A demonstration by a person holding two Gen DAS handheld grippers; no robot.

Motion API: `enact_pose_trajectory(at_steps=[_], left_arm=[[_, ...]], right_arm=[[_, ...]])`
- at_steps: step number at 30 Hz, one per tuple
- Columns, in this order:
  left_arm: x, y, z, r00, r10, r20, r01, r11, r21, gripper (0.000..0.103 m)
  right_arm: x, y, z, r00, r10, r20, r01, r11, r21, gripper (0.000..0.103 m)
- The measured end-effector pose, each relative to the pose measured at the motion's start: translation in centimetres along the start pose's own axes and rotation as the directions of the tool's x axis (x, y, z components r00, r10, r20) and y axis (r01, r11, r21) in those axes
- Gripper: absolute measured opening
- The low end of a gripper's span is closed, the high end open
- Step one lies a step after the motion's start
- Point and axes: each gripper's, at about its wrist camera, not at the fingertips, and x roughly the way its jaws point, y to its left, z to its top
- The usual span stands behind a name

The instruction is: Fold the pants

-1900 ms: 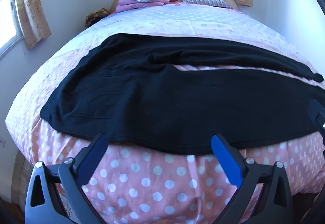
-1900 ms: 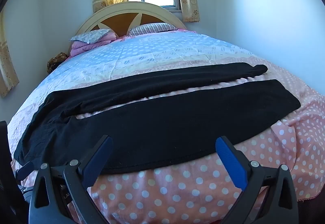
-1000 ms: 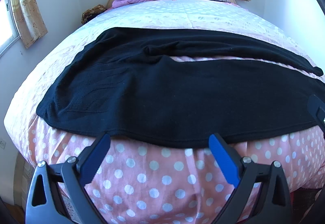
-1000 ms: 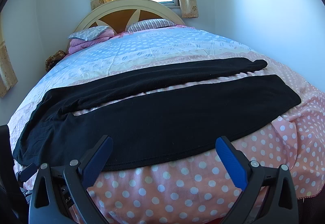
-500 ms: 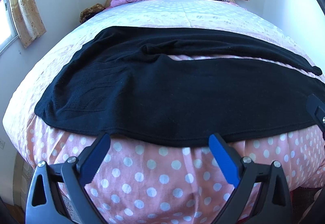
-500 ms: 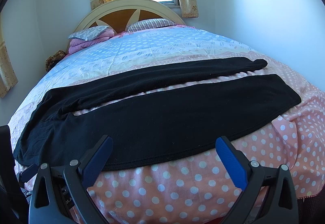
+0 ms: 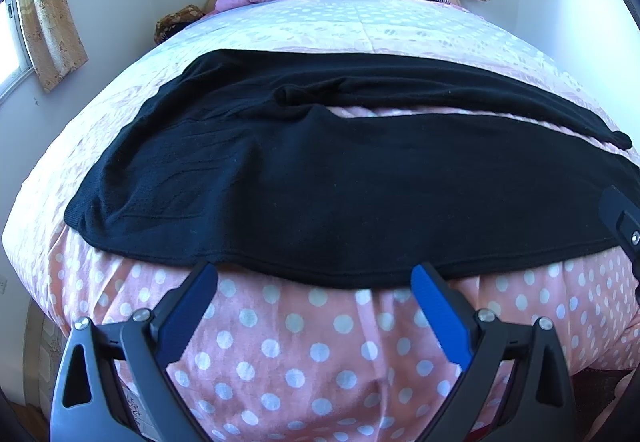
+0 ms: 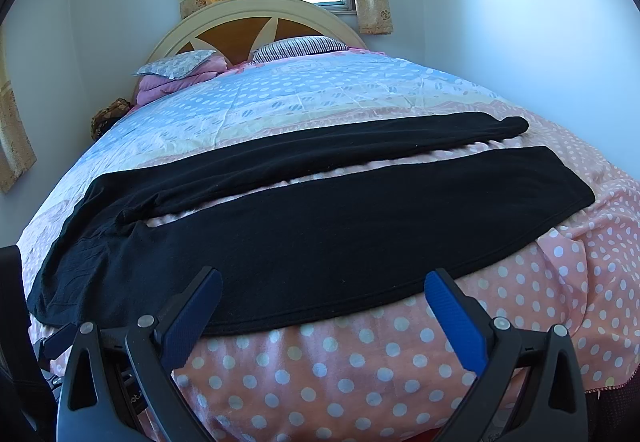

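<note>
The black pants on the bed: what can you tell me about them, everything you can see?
The black pants look like soft knit fabric. They lie unfolded and flat across the polka-dot bedspread, waist to the left, both legs running right with a strip of bedspread showing between them. The near leg is smooth and follows the bed's near edge; the far one looks narrower and bunches slightly near the crotch. Neither the left gripper nor the right gripper touches them; both are open.

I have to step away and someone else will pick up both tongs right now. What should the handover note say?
Left tongs: open, empty, at the near seam close to the waist end.
Right tongs: open, empty, at the same near edge, further toward the cuffs.
Black pants: spread flat across the polka-dot bedspread, legs apart, waist on the left.
Done: laid out.
Left: every fold; nothing is gripped yet.
</note>
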Motion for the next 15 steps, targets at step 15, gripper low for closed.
enact_pose_trajectory(at_steps=[15], left_arm=[[0.17,0.18,0.18,1.0,-0.015,-0.009,0.015,1.0,-0.002,0.1]], right_arm=[[0.28,0.06,0.05,1.0,0.005,-0.011,-0.005,1.0,0.0,0.102]])
